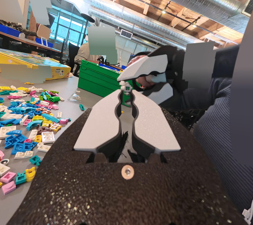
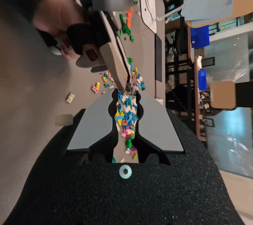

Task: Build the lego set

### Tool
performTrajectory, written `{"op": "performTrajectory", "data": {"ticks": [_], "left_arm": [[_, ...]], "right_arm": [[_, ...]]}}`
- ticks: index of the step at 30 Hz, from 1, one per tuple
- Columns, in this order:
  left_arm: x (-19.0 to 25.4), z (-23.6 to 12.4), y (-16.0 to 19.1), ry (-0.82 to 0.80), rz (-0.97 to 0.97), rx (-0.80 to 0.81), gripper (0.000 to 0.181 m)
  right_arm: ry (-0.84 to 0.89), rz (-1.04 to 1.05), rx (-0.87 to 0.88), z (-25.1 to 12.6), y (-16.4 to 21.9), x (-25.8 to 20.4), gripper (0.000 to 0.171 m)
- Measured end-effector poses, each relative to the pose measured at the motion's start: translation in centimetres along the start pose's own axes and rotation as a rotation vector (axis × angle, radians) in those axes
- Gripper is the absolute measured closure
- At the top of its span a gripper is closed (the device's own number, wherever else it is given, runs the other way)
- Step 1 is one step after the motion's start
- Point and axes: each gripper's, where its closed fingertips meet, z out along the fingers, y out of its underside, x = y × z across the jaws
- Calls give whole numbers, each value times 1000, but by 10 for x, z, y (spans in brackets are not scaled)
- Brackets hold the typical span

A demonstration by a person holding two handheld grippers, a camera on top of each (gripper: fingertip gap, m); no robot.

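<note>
Left wrist view has my left gripper pinching the tiny grey-and-white lego assembly midair while my right gripper clamps its white end, so misaligned pressing could pop it loose.

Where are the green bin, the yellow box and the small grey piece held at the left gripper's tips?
green bin [image 1: 95, 81], left wrist view, front wall.
yellow box [image 1: 60, 71], left wrist view, end face.
grey piece [image 1: 126, 88], left wrist view, square middle.
</note>
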Motion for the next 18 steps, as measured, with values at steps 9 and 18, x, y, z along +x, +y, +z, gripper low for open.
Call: {"op": "performTrajectory", "data": {"ticks": [9,18], "left_arm": [[10,2,1,62,9,2,172],[18,3,2,120,8,1,172]], "right_arm": [[-91,125,156,-11,-6,-3,146],[-345,409,349,-24,-13,-8,144]]}}
